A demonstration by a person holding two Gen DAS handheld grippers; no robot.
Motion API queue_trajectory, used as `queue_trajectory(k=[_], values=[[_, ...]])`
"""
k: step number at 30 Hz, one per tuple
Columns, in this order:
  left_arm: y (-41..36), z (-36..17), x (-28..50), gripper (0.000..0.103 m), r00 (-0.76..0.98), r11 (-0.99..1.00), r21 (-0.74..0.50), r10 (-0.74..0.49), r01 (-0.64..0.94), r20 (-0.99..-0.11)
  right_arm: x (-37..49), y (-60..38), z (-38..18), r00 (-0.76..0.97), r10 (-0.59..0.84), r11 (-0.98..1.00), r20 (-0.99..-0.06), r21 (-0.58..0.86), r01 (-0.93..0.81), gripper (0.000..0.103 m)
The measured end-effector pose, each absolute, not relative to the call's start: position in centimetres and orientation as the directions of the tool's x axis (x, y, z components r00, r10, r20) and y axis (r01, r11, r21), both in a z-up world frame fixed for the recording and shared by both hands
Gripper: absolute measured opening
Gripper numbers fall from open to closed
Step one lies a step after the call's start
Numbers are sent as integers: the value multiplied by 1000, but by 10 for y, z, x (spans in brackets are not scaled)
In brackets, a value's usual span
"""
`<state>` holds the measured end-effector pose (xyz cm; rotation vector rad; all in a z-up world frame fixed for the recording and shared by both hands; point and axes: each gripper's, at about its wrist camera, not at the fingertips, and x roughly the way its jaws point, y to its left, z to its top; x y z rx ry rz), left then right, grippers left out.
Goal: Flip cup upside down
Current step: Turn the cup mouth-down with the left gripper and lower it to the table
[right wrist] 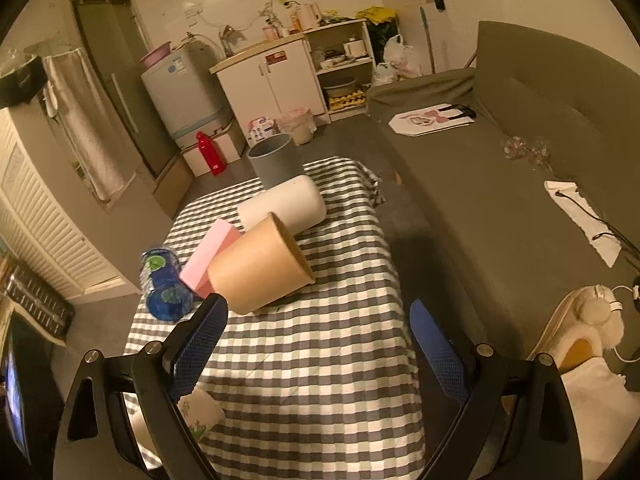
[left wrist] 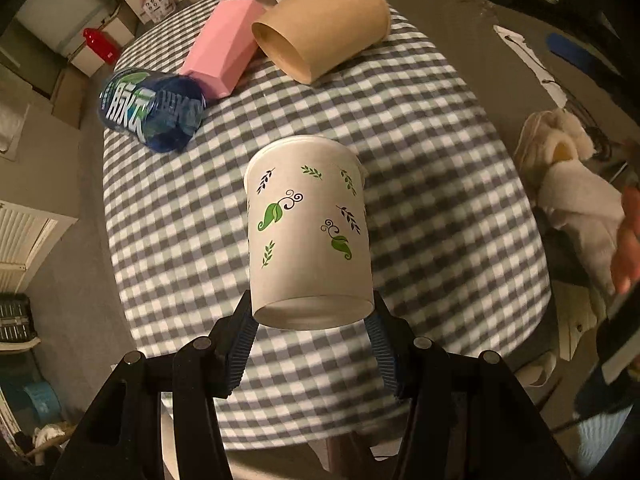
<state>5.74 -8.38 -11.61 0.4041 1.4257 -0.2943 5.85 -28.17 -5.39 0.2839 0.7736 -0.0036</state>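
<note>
A white paper cup (left wrist: 306, 228) with green leaf prints is held in my left gripper (left wrist: 312, 320). The jaws are shut on its base end. The cup hangs above the checked tablecloth (left wrist: 440, 184) with its rim pointing away from the camera and down toward the table. In the right wrist view a small part of the cup (right wrist: 200, 412) shows at the lower left behind the left finger. My right gripper (right wrist: 318, 316) is open and empty, above the near part of the table.
At the far end of the table lie a brown paper tub (left wrist: 320, 28) on its side, a pink box (left wrist: 224, 48), a blue bottle (left wrist: 152, 108) and a white cylinder (right wrist: 284, 204). A grey bin (right wrist: 274, 158) stands beyond the table. A sofa (right wrist: 520, 160) is on the right.
</note>
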Motion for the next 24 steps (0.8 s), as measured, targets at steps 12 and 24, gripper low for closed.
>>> queue_trajectory(k=[12,24], values=[[-81,-106,84,55,99,893,118,83,435,-992,67,-292,-58,715,92,955,-693,265,134,93],[-82,-122,62,55,-32,806,167,225,567,-974,70,-292,-57,721,114,948,-684,291,127,93]])
